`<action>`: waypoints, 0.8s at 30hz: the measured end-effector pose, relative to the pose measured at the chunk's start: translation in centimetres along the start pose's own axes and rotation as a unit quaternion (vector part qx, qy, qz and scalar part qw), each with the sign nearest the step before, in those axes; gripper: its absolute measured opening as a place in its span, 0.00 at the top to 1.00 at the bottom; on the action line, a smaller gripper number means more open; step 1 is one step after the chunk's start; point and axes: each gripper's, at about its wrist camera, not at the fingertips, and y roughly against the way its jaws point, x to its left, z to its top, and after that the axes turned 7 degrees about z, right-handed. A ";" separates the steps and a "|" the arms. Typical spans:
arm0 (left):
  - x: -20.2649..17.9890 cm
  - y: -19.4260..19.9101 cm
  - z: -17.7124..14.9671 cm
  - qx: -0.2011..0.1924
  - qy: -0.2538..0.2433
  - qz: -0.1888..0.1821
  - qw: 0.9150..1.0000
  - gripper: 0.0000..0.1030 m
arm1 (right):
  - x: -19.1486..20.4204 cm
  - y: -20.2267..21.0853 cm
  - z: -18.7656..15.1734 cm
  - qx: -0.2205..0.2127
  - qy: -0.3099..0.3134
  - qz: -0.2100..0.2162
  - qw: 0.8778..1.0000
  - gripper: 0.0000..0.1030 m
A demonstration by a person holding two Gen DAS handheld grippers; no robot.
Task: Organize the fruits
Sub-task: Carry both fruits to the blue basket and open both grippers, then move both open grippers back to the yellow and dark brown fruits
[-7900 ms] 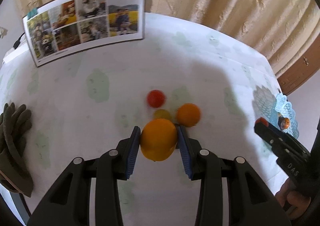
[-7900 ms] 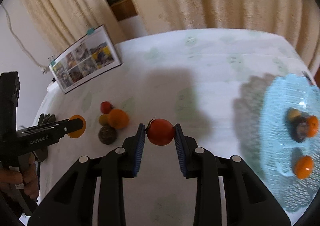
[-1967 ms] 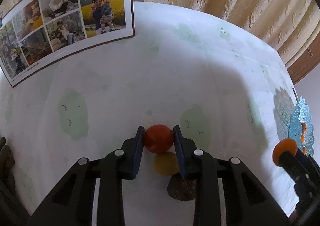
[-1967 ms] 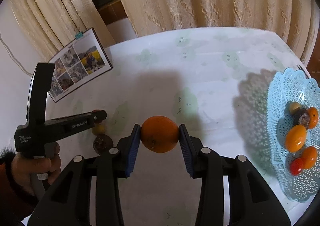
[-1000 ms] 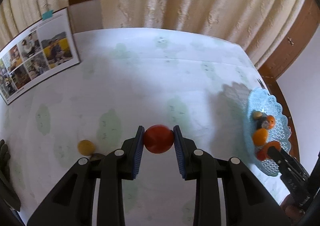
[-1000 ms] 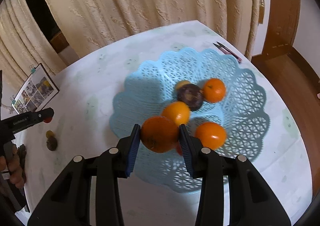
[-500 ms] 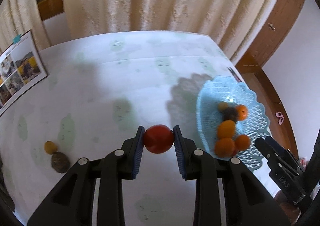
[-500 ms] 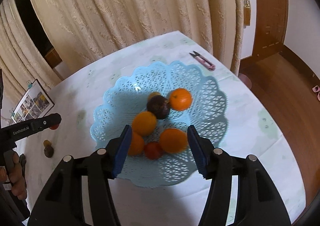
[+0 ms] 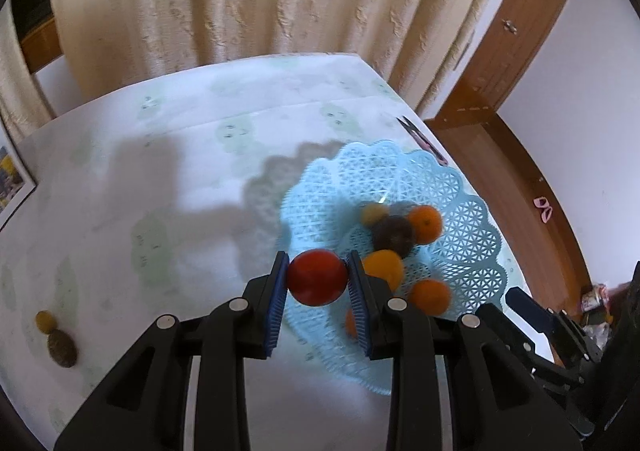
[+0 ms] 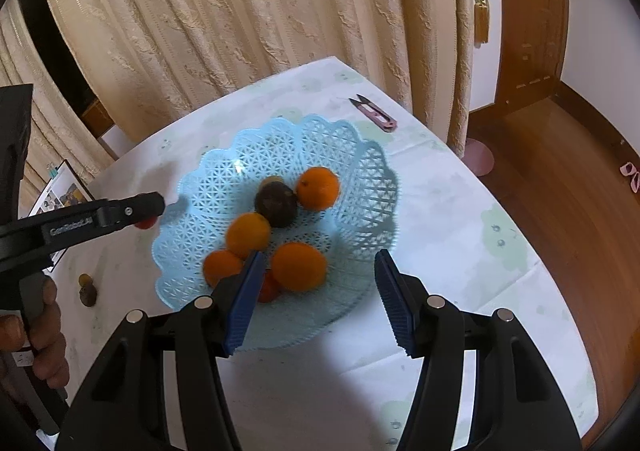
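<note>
My left gripper is shut on a red tomato and holds it above the left rim of the light blue lattice basket. In the right wrist view that gripper comes in from the left beside the basket. The basket holds several oranges, among them one nearest me, a dark brown fruit and a small red tomato. My right gripper is open and empty above the basket's near edge. A small yellow fruit and a brown fruit lie on the table at the far left.
The table has a white cloth with pale green prints. Pink thread snips lie behind the basket near the curtain. A photo board stands at the table's left end. The table edge drops to a wooden floor on the right.
My left gripper has carried the red tomato right, up to the basket's rim. My right gripper, which let go of an orange in the basket, has drawn back a little and stays open.
</note>
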 end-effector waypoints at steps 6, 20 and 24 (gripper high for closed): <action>-1.3 -1.5 0.4 0.017 -0.009 0.003 1.000 0.46 | -1.3 0.1 0.3 -0.003 -0.014 -0.005 1.000 0.43; 4.3 0.5 0.5 0.000 0.045 0.048 0.998 0.27 | 2.4 -1.0 1.0 -0.011 0.014 0.022 1.000 0.39; 7.3 1.7 -0.4 -0.004 0.068 0.064 0.996 0.27 | 5.3 -1.7 1.1 -0.007 0.038 0.045 0.998 0.39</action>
